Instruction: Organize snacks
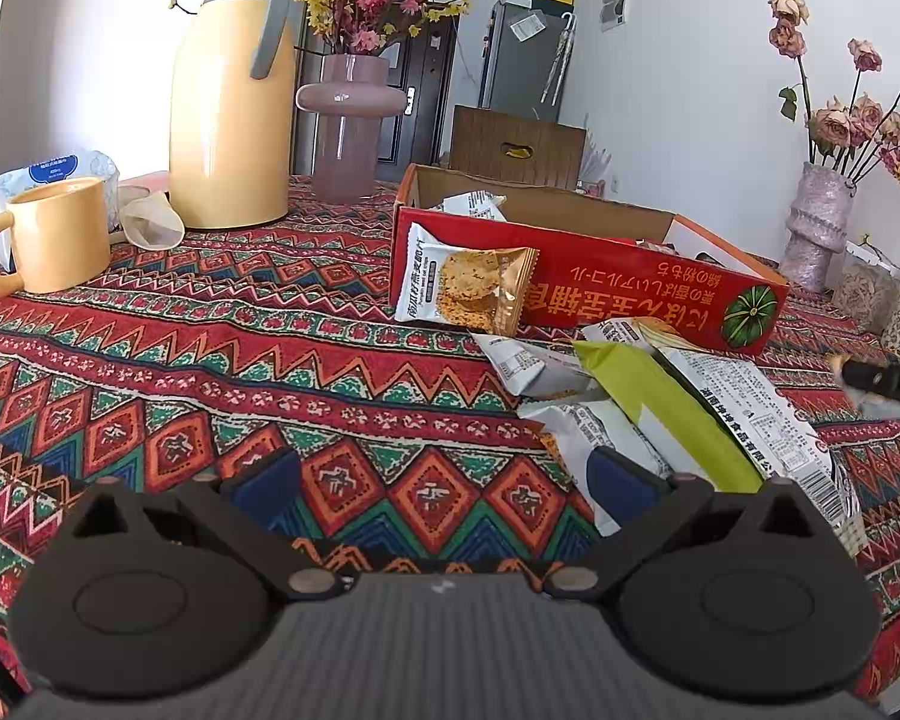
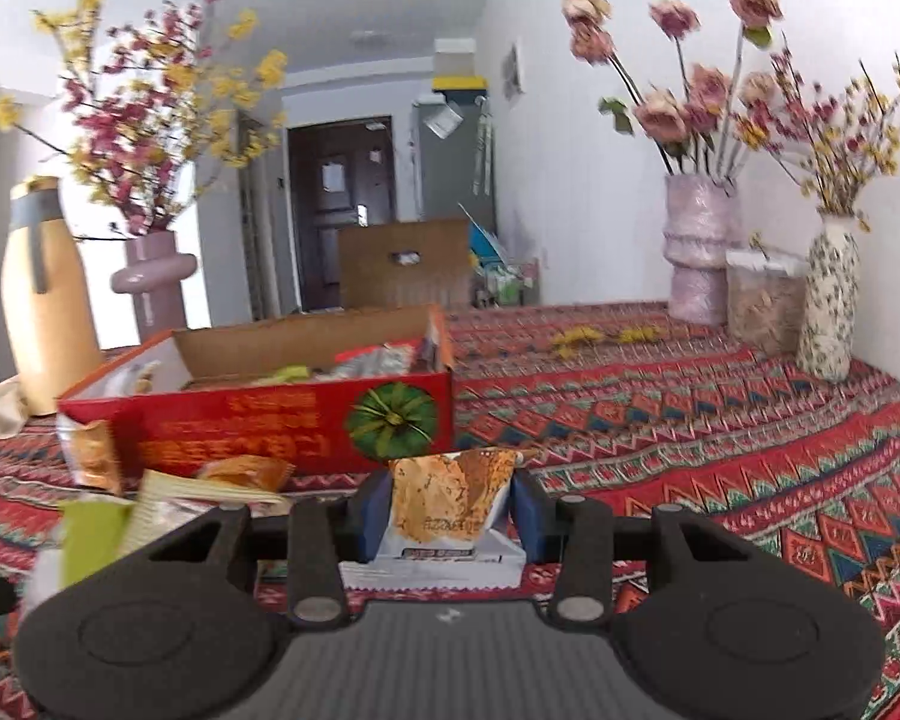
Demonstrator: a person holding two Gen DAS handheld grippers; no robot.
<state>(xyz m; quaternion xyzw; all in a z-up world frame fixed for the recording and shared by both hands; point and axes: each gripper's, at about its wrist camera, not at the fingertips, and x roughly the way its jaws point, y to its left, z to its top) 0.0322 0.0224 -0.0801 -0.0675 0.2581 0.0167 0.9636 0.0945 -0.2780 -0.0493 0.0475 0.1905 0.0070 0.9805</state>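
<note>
Pads of your right gripper pinch an orange-and-white snack packet, held just before the red box. Only your right view shows packets inside that box. Your left gripper hangs open over the patterned tablecloth, and only its view shows the cracker packet leaning against the box beside loose packets.

Bright daylight fills the room. The left wrist picture is sharp. The right wrist picture is blurry, most at the flowers. Both pictures bend round, with dark corners.
</note>
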